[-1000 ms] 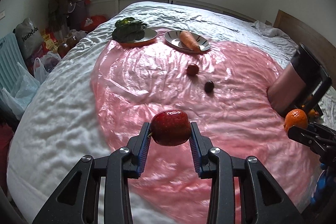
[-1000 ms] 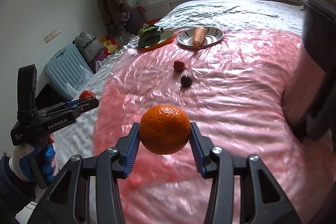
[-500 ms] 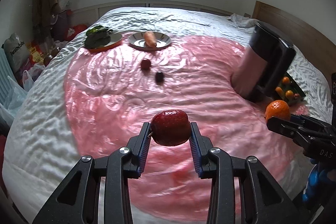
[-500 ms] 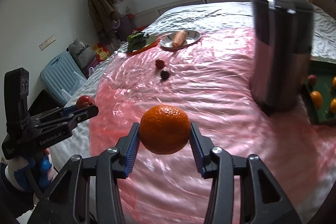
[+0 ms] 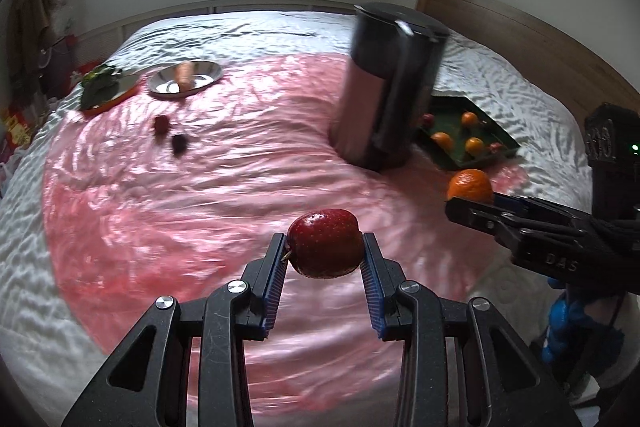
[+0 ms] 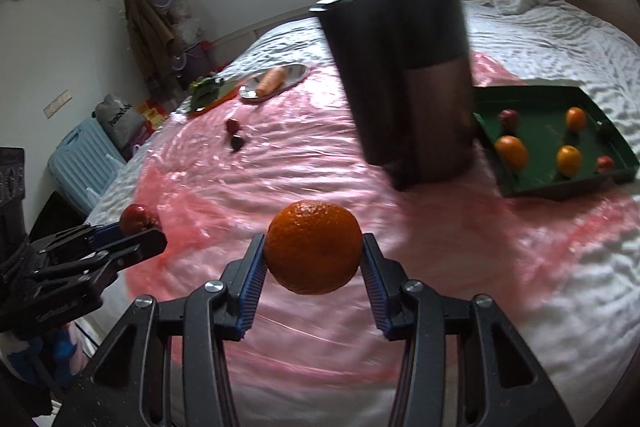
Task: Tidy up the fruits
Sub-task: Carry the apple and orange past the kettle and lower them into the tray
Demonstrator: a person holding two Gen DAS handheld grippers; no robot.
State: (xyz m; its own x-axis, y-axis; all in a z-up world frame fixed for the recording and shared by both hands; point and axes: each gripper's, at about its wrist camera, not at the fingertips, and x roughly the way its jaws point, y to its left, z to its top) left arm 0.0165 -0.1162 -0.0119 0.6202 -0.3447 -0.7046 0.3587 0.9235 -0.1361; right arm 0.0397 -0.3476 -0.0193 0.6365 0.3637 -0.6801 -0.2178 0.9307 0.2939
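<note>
Two fruits ride in mid-air above a bed (image 5: 248, 27) spread with a pink plastic sheet (image 5: 224, 179): the left claw (image 5: 325, 247) is clenched on a red apple (image 5: 323, 242), and the right claw (image 6: 314, 251) is clenched on an orange (image 6: 314, 247). Both are lifted clear of the sheet, so the carrying step appears to be in hand, with delivery not yet made.

The likely destination is a green tray (image 6: 560, 187) lying on the bed to the right, just behind a tall dark metal canister (image 6: 404, 79) that stands on the sheet. Three oranges and two small red fruits already lie in the tray, scattered apart.

Next, by this reading, each claw must swing right around the canister, lower over a bare patch of the tray and release without striking the fruit already there; round fruit may roll on so soft a base.

Farther off, a silver plate (image 5: 208, 77) holds a carrot (image 5: 185, 75), and an orange-rimmed plate (image 5: 128, 89) beside it holds leafy greens (image 5: 98, 87). Two small dark-red fruits (image 5: 161, 124) lie loose on the sheet near those plates, seemingly awaiting collection.
</note>
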